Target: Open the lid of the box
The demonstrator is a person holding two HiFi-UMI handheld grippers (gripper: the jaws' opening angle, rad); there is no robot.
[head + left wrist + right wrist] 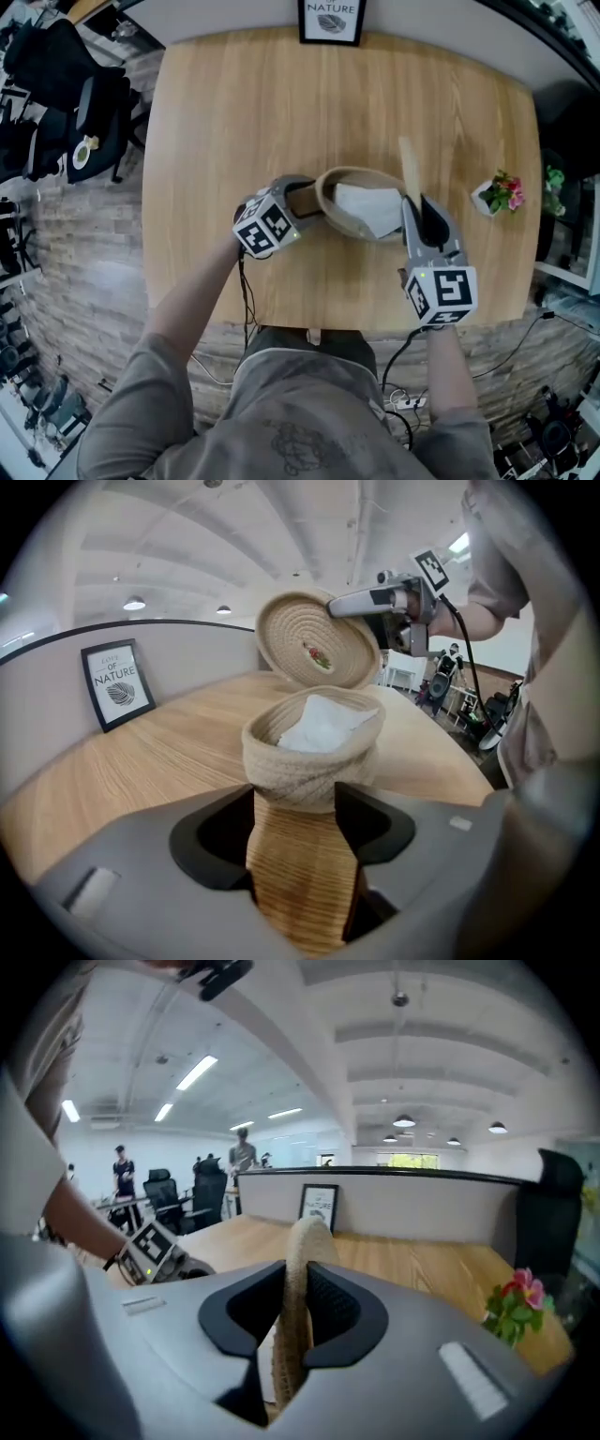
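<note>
A woven rope basket (339,192) stands at the middle of the wooden table (234,112) with something white (370,208) inside. My left gripper (309,202) is shut on the basket's left side; in the left gripper view the basket (314,752) sits pinched between the jaws of that gripper (298,794). The round woven lid (409,169) is off the basket and raised on edge to its right. My right gripper (417,208) is shut on the lid's rim. In the right gripper view the lid (302,1241) stands edge-on between the jaws. The lid (314,649) hangs above the basket.
A framed print (331,19) leans at the table's far edge. A small pot of pink flowers (500,195) stands on the right side of the table. Office chairs (56,94) stand off the table's left. The table's near edge runs just behind both grippers.
</note>
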